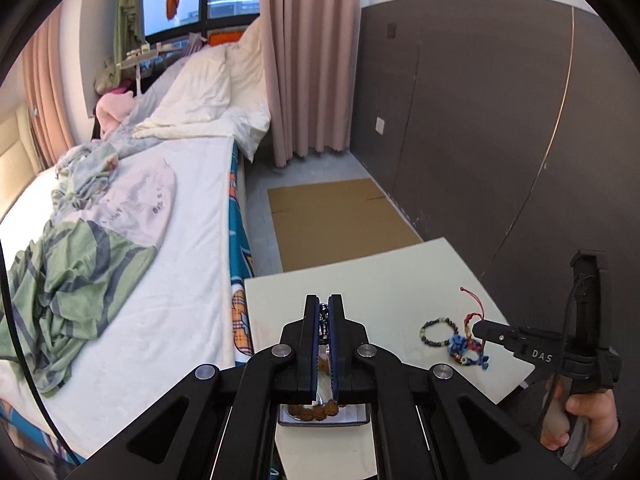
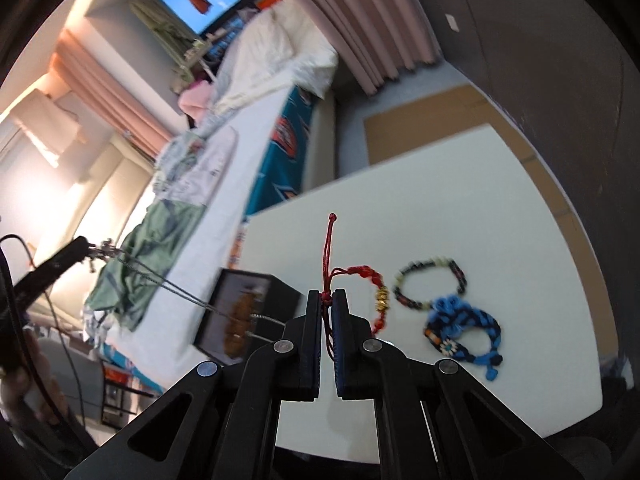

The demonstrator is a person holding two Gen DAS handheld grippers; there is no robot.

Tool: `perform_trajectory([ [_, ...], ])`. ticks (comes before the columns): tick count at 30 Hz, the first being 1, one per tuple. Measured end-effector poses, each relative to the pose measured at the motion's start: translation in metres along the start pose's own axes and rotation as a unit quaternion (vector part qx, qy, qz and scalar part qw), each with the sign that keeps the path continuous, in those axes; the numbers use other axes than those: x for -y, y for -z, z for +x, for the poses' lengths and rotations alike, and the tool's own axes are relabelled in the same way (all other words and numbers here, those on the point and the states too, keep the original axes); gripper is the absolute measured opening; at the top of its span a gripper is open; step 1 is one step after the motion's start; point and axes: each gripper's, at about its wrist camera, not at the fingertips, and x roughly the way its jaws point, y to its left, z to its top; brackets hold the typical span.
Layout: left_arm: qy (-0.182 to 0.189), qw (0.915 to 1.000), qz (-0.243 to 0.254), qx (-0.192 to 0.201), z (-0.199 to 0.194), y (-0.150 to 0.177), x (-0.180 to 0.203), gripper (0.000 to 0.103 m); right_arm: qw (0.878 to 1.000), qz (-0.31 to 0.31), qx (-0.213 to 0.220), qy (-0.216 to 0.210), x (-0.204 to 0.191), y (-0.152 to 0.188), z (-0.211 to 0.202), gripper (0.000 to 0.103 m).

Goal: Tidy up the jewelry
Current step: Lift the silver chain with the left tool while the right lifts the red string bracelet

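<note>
My right gripper (image 2: 328, 300) is clamped on the red cord bracelet (image 2: 362, 284): the knotted cord runs up between the closed pads, its tail standing above the fingertips, while the loop with the gold beads hangs off to the right of the tips. Just beyond that loop, to the right of my tips, a dark beaded bracelet (image 2: 430, 282) lies flat on the pale table (image 2: 460, 184). Nearer to me than it, and touching its lower edge, sits a blue braided bracelet (image 2: 466, 330) with a small flower charm.

My left gripper (image 1: 324, 308) is pinched tight on a silver chain necklace (image 2: 168, 282). In its own view, only a dark bit of it shows between the narrow pads. From the right wrist, the chain hangs from those tips in two thin strands that slant down towards a black jewelry box (image 2: 244, 312) left of my right fingers. The box lies open on the table, with a brown beaded piece (image 2: 240, 320) inside; in the left view it lies directly under the left jaws.

Beyond the table are a bed (image 1: 180, 240) with rumpled clothes, flattened cardboard (image 1: 336, 220) on the floor, pink curtains (image 1: 304, 56) and a dark wall panel (image 1: 480, 120).
</note>
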Motion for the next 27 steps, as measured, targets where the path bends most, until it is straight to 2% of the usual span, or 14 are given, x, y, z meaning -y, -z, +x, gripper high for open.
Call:
perform_trajectory([
  [8,-0.002,0.998,0.018,0.06,-0.045,-0.031,0.0,0.003,0.999,-0.031,0.022,-0.031,-0.037,-0.014,-0.014,0.007],
  [16,-0.013,0.9929,0.028,0.115,-0.085,-0.054,-0.003,0.003,0.998,-0.049,0.02,-0.037,-0.058,-0.016,-0.011,0.007],
  [21,-0.008,0.9916,0.034,0.124,-0.089,-0.058,0.001,0.003,0.998,-0.054,0.016,-0.041,-0.066,-0.014,-0.008,0.007],
  [27,0.011,0.9936,0.031,0.108,-0.074,-0.052,0.003,0.003,0.998,-0.054,0.013,-0.041,-0.068,-0.011,-0.006,0.007],
])
